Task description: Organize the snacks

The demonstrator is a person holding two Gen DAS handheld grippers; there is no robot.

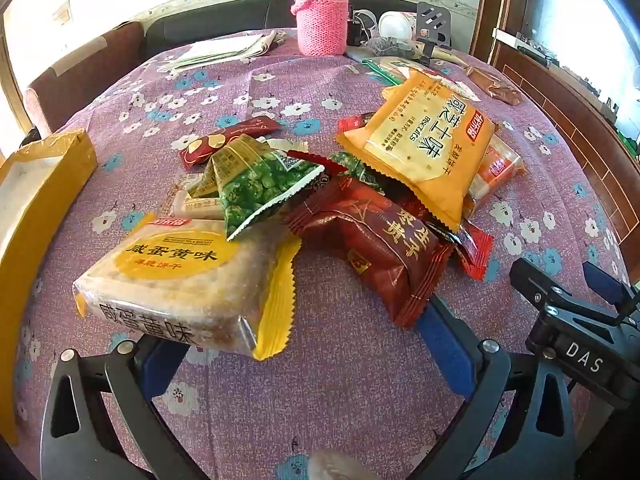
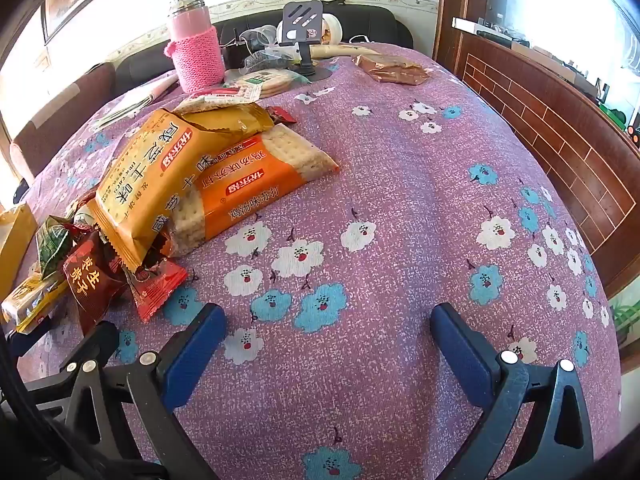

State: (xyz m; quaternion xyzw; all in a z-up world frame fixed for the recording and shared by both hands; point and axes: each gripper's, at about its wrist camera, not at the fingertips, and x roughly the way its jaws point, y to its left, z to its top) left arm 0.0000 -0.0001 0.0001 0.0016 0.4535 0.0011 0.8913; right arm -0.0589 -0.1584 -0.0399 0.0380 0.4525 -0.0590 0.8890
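Snack packets [image 1: 304,208] heaped on the surface [image 2: 400,200], lower ones partly hidden; left gripper [image 1: 304,344] and right gripper [image 2: 328,344] both spread wide, holding nothing

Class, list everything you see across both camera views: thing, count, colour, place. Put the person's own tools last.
flask: one, pink with knitted sleeve, far table edge
phone stand: one, grey, far edge beside flask
cardboard box: one, yellow, open, left edge
egg-yolk biscuit pack: one, yellow and clear, nearest the left gripper
green pea packet: one, green, pile middle
dark red packet: one, pile front
orange biscuit bag: one, on top of pile
soda cracker pack: one, orange, under that bag
tablecloth: one, purple floral
left gripper: open, empty
right gripper: open, empty
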